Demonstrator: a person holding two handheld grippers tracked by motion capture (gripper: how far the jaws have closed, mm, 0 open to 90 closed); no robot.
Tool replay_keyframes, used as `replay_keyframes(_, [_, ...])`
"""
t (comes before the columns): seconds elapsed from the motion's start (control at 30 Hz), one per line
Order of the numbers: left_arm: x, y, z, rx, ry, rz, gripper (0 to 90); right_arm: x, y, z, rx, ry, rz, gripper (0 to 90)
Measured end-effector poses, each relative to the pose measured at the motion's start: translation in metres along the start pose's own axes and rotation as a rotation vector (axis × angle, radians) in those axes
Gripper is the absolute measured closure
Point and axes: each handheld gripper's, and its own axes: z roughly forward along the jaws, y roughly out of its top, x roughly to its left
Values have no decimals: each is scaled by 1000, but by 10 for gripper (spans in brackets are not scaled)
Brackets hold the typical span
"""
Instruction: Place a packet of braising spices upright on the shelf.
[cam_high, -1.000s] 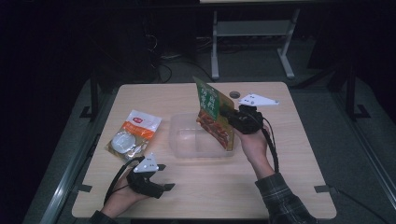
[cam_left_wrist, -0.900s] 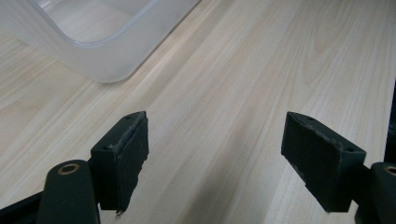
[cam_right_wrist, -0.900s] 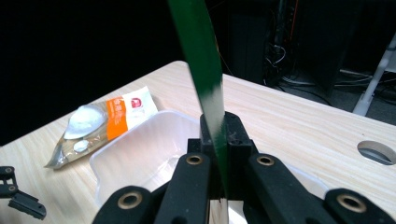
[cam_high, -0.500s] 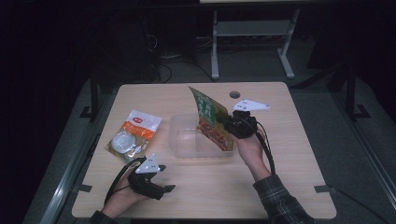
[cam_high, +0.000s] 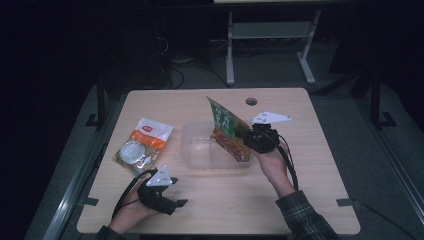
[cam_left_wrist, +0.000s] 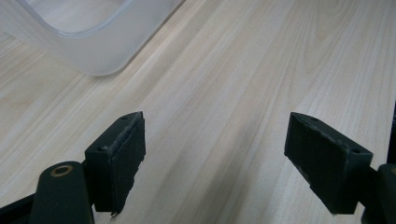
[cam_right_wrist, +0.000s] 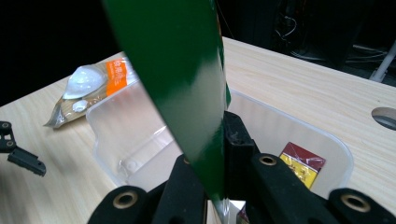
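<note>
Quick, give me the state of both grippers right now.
Left gripper: jaws open, holding nothing, over the table.
Right gripper: jaws shut on the green snack packet, above the clear tub.

- High view: the lit surface (cam_high: 300, 200) stands pale against near-black, dim surroundings.
- Left gripper view: bright, even, soft shadows.
- Right gripper view: glare on the green packet (cam_right_wrist: 182, 74), blurred up close.

dark room, grey floor (cam_high: 350, 125); light wood table (cam_high: 300, 200) w/ cable hole (cam_high: 251, 101); white desk frame (cam_high: 270, 35) behind.
</note>
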Motion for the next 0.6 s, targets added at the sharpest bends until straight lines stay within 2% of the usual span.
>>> replay_keyframes(0.07, [0,0,0,2,1,10,199,1,-1,-1,0,8,-8,803])
replay_keyframes(0.3, [2,0,-2,-3,7,1,197,2,0,-12,28,15,-27,512])
replay_keyframes(0.47, [5,-1,-6,-6,19,1,198,1,-3,-26,50,28,-66,447])
replay_keyframes(0.6, [8,-2,-8,-9,25,-8,198,-3,-6,-37,63,38,-78,409])
